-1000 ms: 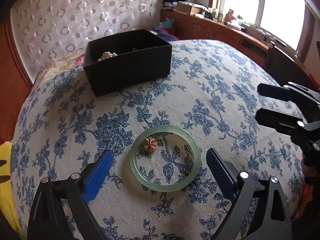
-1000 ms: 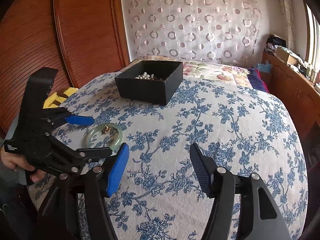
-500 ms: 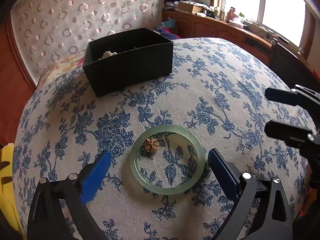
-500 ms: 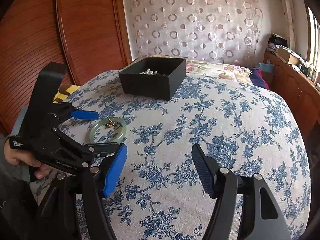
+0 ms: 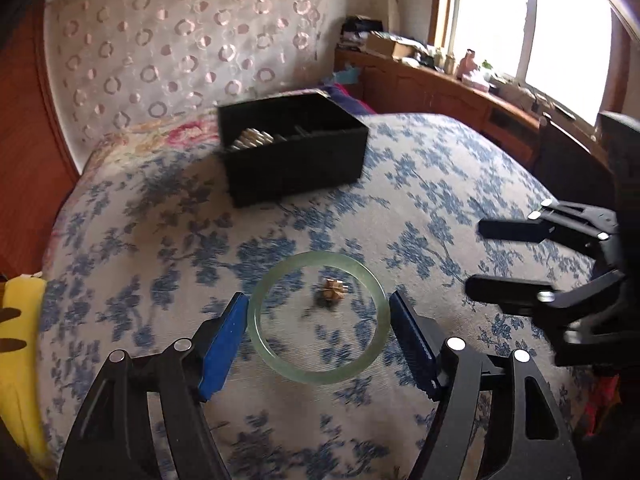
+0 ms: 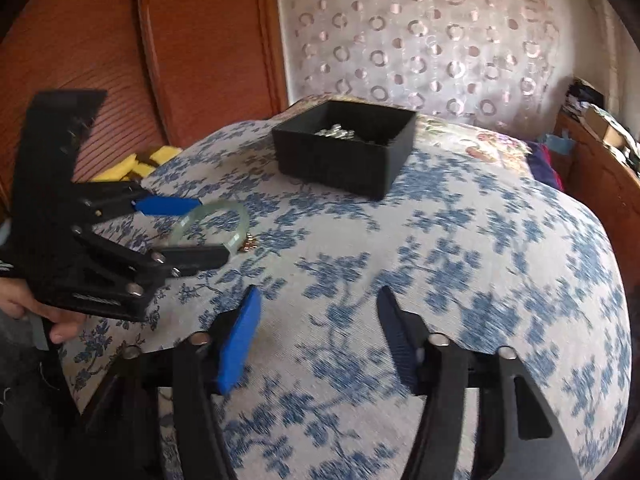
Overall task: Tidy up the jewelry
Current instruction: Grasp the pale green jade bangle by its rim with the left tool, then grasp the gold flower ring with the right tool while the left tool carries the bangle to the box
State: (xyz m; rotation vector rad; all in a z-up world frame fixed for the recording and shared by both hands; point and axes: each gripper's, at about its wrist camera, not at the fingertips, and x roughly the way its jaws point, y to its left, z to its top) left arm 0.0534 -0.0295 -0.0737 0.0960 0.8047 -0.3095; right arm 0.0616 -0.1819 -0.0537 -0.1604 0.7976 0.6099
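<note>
The left gripper (image 5: 318, 340) stood wide a second ago, with bare cloth on both sides of the green bangle (image 5: 320, 378). Now its jaws are closing. The blue pad touches the ring's left side and the dark pad touches its right side.

The little gold flower (image 5: 332, 290) sat close to the ring's left inner side before. Now it is inside the ring near the far side.

In the right wrist view the bangle looks tipped up between the left gripper's fingers. Earlier it lay flat on the bed (image 5: 160, 240). It is near the bed's left edge.

The right gripper (image 6: 320, 300) is closing too, with only flowered cloth between its pads. In the left wrist view it has come closer to the bangle than before.

The black box (image 5: 296, 168) is where it was, near the bed's far edge, with pearls (image 5: 252, 138) inside.

Both pictures are smeared now, so the gold flower is only a small blurry spot. In the right wrist view the left gripper's lower finger hides the near part of the bangle. I cannot tell if the ring has left the cloth.

Only some fingers of a hand (image 6: 36, 308) show at the left edge, under the left gripper. The box walls hide most of what is inside. A yellow thing (image 6: 120, 164) peeks out past the bed's left edge.
</note>
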